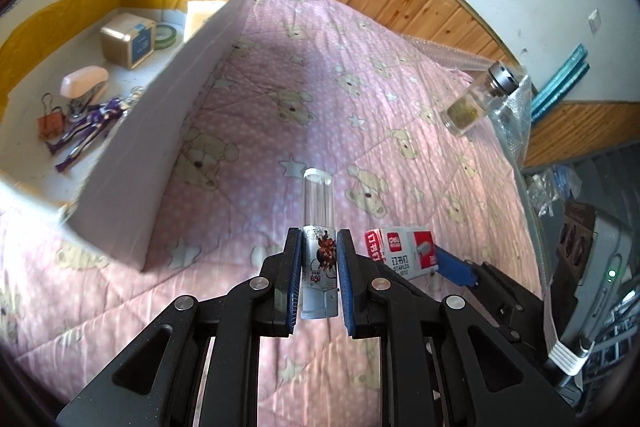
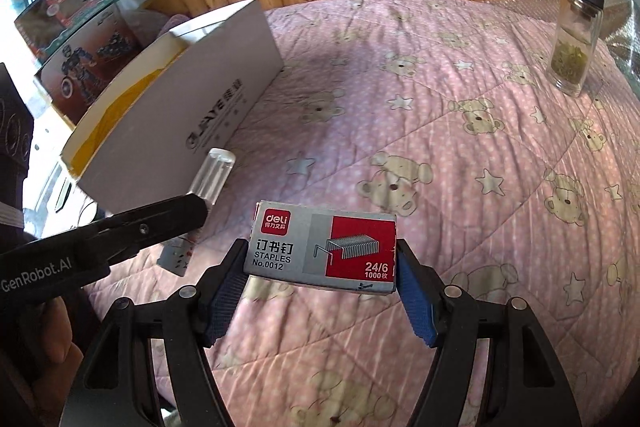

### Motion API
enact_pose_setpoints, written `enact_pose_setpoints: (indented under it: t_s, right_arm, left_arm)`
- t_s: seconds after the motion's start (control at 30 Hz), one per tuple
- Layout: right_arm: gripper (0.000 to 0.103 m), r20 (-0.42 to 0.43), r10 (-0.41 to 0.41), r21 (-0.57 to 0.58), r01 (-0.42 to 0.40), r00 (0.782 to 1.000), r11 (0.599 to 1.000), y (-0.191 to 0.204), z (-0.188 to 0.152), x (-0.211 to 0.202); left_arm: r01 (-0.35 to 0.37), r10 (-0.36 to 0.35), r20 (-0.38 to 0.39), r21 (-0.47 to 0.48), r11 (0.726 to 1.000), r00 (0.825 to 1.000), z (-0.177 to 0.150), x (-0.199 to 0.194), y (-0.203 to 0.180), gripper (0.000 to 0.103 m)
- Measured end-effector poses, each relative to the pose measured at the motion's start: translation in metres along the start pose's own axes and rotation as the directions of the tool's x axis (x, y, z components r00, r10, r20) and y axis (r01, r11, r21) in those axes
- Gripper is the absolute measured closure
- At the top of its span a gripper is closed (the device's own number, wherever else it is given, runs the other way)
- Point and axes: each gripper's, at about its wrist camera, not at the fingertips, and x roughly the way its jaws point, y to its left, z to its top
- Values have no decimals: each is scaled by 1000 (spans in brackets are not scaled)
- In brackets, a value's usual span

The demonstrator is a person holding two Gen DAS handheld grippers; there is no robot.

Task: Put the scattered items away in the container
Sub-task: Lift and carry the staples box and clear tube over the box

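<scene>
My left gripper (image 1: pixel 319 239) is shut on a clear glue stick tube (image 1: pixel 318 211) with a printed label, held above the pink bedspread. My right gripper (image 2: pixel 321 259) is shut on a grey and red staples box (image 2: pixel 322 247), also lifted off the bed; the box shows in the left wrist view (image 1: pixel 400 253) just right of the tube. The white cardboard container (image 1: pixel 168 99) stands to the left, open on top; it also shows in the right wrist view (image 2: pixel 180 103). The left gripper and its tube (image 2: pixel 208 179) appear at the left of the right wrist view.
Inside the container lie a gold box (image 1: pixel 128 41), tape rolls (image 1: pixel 166 35), a pink stapler (image 1: pixel 84 85), a binder clip (image 1: pixel 50 125) and a purple lanyard (image 1: pixel 90 127). A glass jar (image 2: pixel 574 39) with a metal lid stands at the bed's far right. Toy boxes (image 2: pixel 76 39) sit behind the container.
</scene>
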Motion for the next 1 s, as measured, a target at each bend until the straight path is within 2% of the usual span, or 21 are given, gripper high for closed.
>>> enact_pose_setpoints:
  t_s: [0.47,1.0]
  right_arm:
    - [32,46,84,-82,-80,995,993,53,-3,-37]
    - [32,86,143,-190,-124,986,974,111,12,-61]
  left_arm:
    - [-147,147,65,9,989,987,-5,-47,21,85]
    - [-89,98,123,-71,993,988,5,-88,56,85]
